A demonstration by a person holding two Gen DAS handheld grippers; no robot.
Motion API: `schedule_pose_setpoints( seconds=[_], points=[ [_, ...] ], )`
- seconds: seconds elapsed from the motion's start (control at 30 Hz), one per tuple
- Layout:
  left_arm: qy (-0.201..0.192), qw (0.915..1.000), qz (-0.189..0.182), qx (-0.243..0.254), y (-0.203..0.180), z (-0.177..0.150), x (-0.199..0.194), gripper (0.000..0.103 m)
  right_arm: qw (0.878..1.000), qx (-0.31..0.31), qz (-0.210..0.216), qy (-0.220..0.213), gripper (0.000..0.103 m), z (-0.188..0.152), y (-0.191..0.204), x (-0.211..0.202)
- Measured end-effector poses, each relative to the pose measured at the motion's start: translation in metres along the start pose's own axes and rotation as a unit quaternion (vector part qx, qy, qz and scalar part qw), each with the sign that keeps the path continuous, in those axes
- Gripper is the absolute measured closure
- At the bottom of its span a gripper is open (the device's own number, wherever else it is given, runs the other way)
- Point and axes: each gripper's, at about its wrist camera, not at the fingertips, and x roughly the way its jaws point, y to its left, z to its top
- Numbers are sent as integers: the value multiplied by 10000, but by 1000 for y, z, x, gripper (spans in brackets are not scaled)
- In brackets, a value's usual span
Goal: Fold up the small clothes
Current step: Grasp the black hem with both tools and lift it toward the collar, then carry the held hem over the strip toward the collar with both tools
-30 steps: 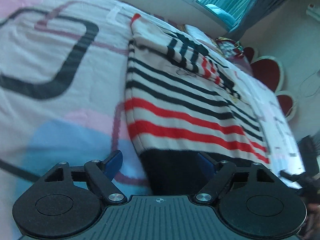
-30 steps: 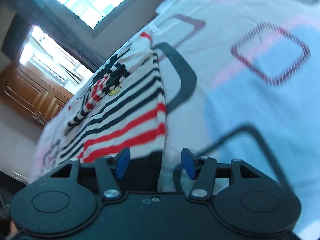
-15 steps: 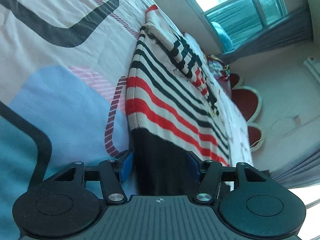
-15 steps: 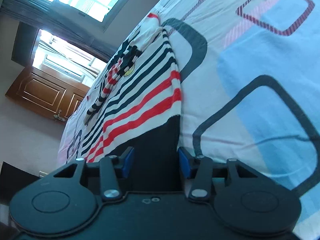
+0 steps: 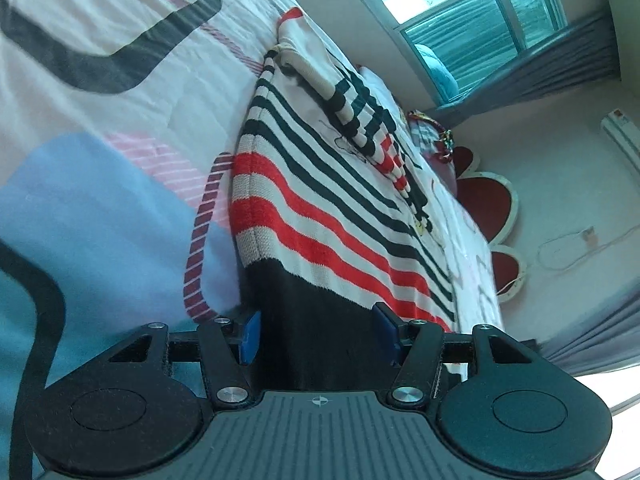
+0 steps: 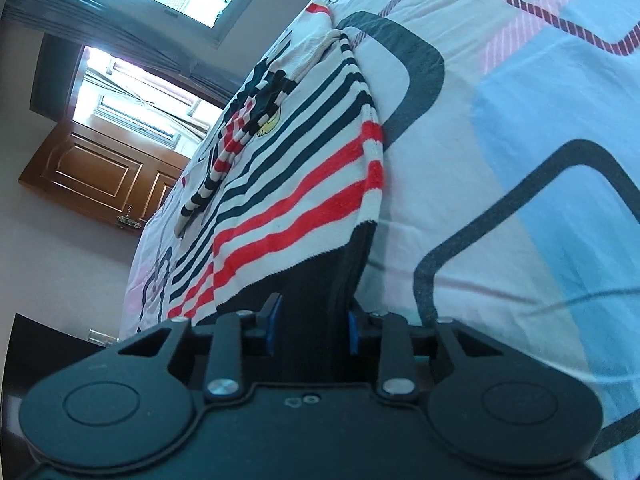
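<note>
1. Our left tongs (image 5: 318, 334) have their blue pads set wide apart on either side of the black hem (image 5: 312, 320) of the striped sweater (image 5: 320, 200); the cloth runs between them but they have not pinched it, so we call them apart
2. Our right tongs (image 6: 310, 330) sit narrower around the same black hem (image 6: 316, 316) at the other bottom corner; the pads lie close to the cloth on both sides, yet we cannot tell whether they are truly clamped
3. We judge the step in hand to be taking hold of the two bottom corners, ahead of lifting the hem toward 12 o'clock for a fold
4. The next move calls for both tongs to grip only the sweater, then rise together and carry the hem evenly over the body so the stripes stay square
5. The sweater lies flat on the bed (image 5: 100, 208), running from the tongs toward 12 o'clock, with a striped sleeve (image 5: 360, 120) already laid across its chest
6. What could hinder us: the bed sheet just beside the hem may get caught in the pinch, and the loose sleeve may slide as we lift
7. Farther off, a window (image 5: 480, 20) at 1 o'clock, red heart-shaped cushions (image 5: 486, 204) at 3 o'clock in the left view, and a wooden door (image 6: 100, 172) at 9 o'clock in the right view, all well apart
</note>
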Motion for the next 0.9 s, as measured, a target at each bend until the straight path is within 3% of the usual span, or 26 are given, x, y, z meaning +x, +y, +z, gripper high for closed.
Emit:
schedule_pose_setpoints(
  seconds=[0.07,0.1,0.17,0.3,0.43,0.47,0.53,0.57,0.9],
  points=[
    [23,9993,174,339,-10,0,4,48,9999,-31,-100,-4,83,1,0,1],
    [23,9984,291,491,-15,-1,5,61,9999,-70,-142,4,86,1,1,2],
    [143,9963,536,658,-19,0,8,97,9992,-222,-321,-35,97,1,4,1],
    [-282,9977,118,602,-23,4,-17,97,9965,-689,-291,-372,97,2,23,-19],
    [-311,9971,370,589,-9,-1,-20,97,9923,-1080,-266,-549,97,-1,28,-37],
    [-205,9967,545,570,-1,-6,-12,97,9926,-1048,-382,-471,97,-2,20,-32],
    [-278,9976,467,422,9,-12,-9,97,9940,-816,-686,-245,98,-3,0,-15],
    [-293,9977,458,399,9,-12,-9,97,9958,-657,-537,-350,98,-3,-4,-16],
    [-617,9981,36,28,10,-10,-23,97,9943,-808,-528,-458,98,-3,7,-25]
  ],
)
